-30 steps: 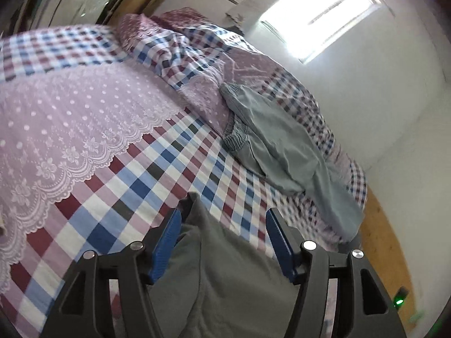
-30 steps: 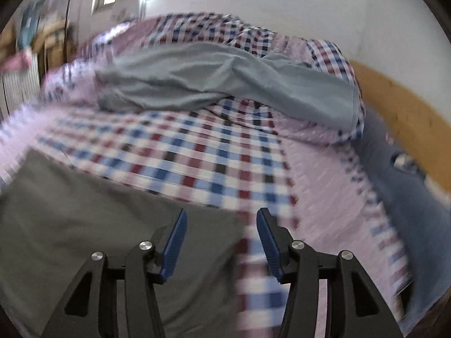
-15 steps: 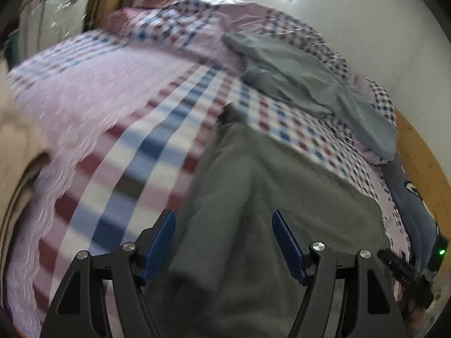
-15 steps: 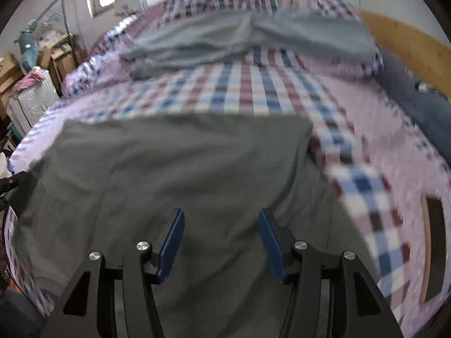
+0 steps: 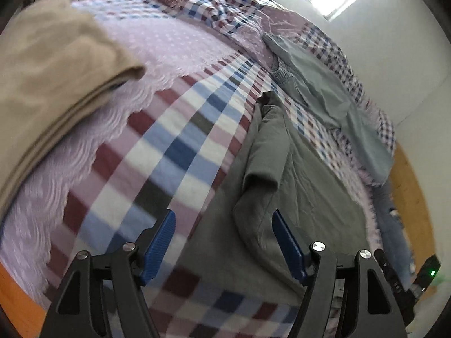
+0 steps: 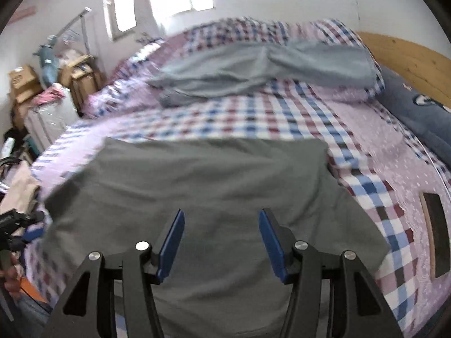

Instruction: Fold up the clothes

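Both grippers open and empty: left gripper (image 5: 224,236), jaws just widened, hovers over the grey shirt's (image 6: 214,186) folded left edge, right gripper (image 6: 221,235) over its middle, shirt flat on the checked bed (image 6: 296,118).

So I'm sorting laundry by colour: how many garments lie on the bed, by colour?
Dark grey: 1, the shirt spread flat
Light grey-blue: 1, the trousers near the pillows
Tan: 1, the folded garment at the left edge
Total: 3
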A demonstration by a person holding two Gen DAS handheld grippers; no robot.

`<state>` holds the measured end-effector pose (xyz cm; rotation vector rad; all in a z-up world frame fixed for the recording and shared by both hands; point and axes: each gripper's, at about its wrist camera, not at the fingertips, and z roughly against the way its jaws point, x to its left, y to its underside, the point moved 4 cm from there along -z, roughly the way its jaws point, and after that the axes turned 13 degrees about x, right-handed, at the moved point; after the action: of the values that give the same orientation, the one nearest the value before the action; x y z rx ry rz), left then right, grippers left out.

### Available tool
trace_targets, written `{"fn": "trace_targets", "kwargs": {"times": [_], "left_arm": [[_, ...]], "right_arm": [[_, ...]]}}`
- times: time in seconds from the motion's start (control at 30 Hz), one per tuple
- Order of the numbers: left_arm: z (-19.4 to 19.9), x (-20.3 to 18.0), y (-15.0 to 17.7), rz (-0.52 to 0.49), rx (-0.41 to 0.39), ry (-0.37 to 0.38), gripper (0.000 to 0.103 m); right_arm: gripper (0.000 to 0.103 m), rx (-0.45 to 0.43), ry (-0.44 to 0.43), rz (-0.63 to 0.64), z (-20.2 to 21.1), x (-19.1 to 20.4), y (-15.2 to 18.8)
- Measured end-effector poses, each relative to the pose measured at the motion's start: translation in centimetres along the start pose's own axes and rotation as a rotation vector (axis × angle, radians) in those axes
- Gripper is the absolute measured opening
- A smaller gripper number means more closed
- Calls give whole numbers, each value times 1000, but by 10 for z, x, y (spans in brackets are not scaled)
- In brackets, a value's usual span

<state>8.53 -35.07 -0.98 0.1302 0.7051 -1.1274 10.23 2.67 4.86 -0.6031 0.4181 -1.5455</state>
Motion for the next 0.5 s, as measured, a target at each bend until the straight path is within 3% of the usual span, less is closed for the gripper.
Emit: {"fn": "trace_targets", "kwargs": {"times": [0.2,0.5], "left_arm": [[9,20,9,118,-20,99,75],[-2,17,19,130,51,212,78]], "right_arm": [[59,-35,-75,86,2,46,5],[59,-21,-148,144,-14,81,5]]}}
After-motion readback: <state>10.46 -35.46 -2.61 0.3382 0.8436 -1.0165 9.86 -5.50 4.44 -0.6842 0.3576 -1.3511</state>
